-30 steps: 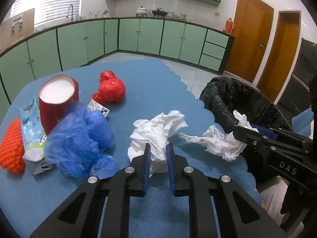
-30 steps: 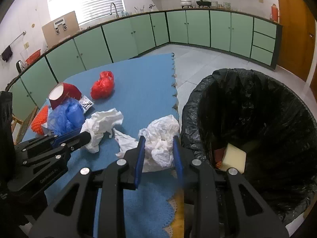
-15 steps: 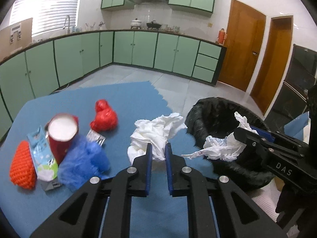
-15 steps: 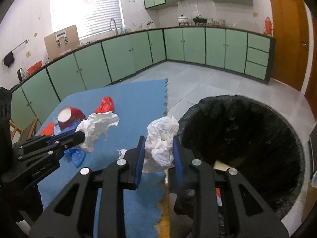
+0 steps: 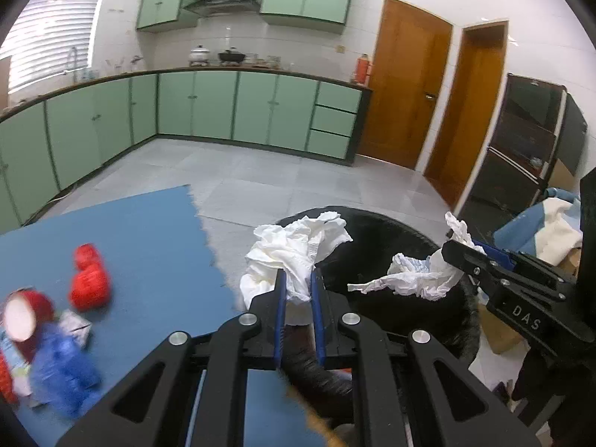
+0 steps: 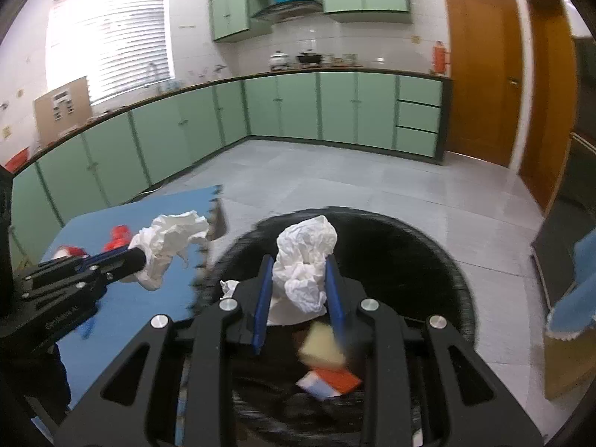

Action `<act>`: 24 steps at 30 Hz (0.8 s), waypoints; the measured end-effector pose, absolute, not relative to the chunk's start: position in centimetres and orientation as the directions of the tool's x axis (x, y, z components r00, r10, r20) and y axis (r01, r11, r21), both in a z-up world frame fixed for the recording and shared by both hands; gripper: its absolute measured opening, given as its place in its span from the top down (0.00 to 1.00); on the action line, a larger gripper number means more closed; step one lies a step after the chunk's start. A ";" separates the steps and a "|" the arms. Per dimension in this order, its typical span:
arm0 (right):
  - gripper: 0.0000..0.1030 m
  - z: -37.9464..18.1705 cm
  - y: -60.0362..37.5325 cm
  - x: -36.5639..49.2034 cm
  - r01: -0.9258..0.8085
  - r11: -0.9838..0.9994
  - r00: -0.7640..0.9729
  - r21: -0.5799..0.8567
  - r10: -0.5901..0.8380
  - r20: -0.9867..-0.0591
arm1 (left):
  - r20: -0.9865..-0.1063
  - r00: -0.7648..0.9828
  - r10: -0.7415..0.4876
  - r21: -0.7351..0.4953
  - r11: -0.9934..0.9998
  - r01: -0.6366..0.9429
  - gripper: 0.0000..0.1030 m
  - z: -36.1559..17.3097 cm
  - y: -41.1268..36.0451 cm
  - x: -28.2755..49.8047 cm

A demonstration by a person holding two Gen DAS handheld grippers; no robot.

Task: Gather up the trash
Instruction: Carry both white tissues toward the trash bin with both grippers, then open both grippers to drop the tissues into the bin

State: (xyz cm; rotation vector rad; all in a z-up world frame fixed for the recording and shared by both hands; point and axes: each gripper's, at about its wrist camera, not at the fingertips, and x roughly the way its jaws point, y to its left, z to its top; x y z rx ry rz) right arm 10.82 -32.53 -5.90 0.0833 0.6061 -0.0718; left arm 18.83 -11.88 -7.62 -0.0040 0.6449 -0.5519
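Tissue wads, two: left tongs (image 5: 297, 290) pinching one wad (image 5: 294, 249) at bin's near-left rim; right tongs (image 6: 297, 290) pinching second wad (image 6: 305, 260) over black-lined bin (image 6: 428, 257). Step: carry-to-bin, likely nearly done. Next: left clears rim, both release. Remaining trash on blue bench (image 5: 149, 246).

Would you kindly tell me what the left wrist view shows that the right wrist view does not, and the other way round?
Only the left wrist view shows the blue plastic bag and the small wrapper on the blue mat. Only the right wrist view looks into the black bin, showing a yellow sponge and an orange-and-white packet inside. Both show the left claw shut on a white tissue, the right claw shut on another tissue, and the red bag.
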 end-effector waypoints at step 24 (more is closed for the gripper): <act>0.11 -11.4 -39.7 10.8 0.302 0.953 0.751 0.031 -0.219 -0.623 | -0.628 0.595 -0.502 -0.183 0.838 0.514 0.49 -10.5 -18.2 21.8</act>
